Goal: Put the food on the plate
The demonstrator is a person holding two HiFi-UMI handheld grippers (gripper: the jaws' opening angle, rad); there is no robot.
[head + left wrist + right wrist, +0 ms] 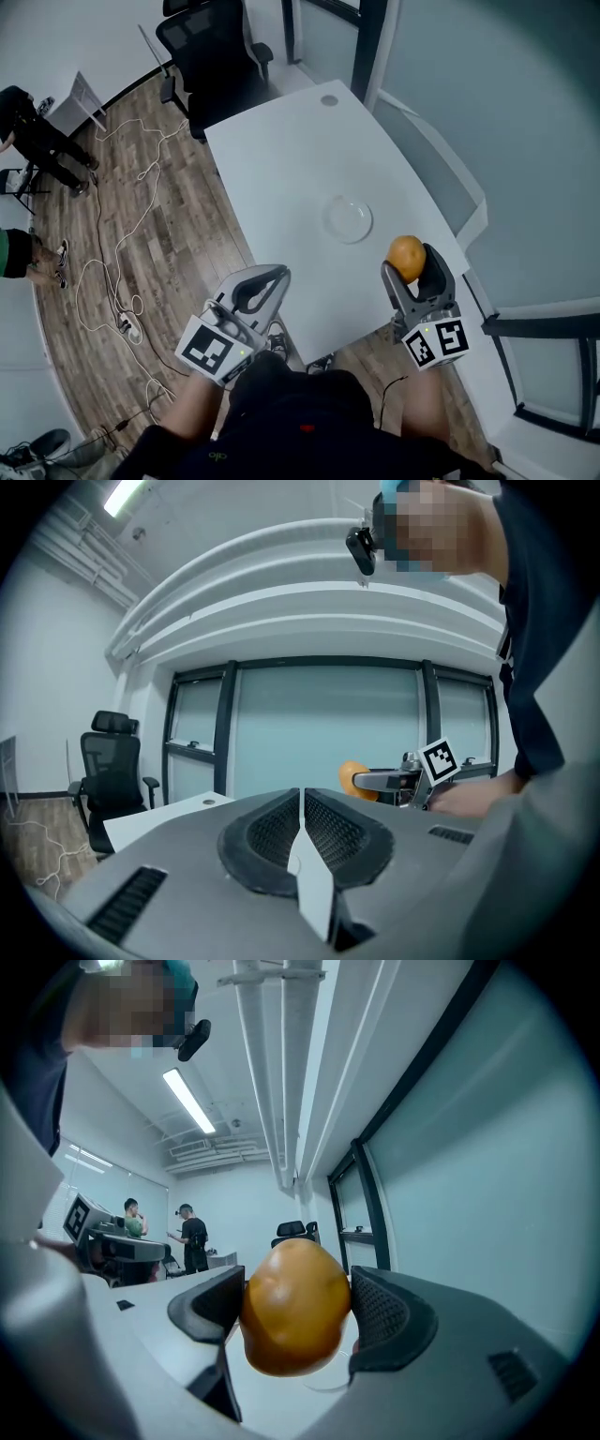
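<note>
Near the right edge of the white table (281, 159), the right gripper (412, 268) is clamped on the round orange-yellow food item (406, 252). The right gripper view shows both jaws pressing on its sides, and the food seems to be lifted off the table top. The small round white plate (349, 219) lies further in, near the middle of the table, a little to the left of the food and beyond it, and nothing is on it. The left gripper (255, 289) is at the near edge, its jaws closed together with nothing between them. In my judgement the grasp is done. What is left is carrying the food over the plate, lowering it and releasing it.
</note>
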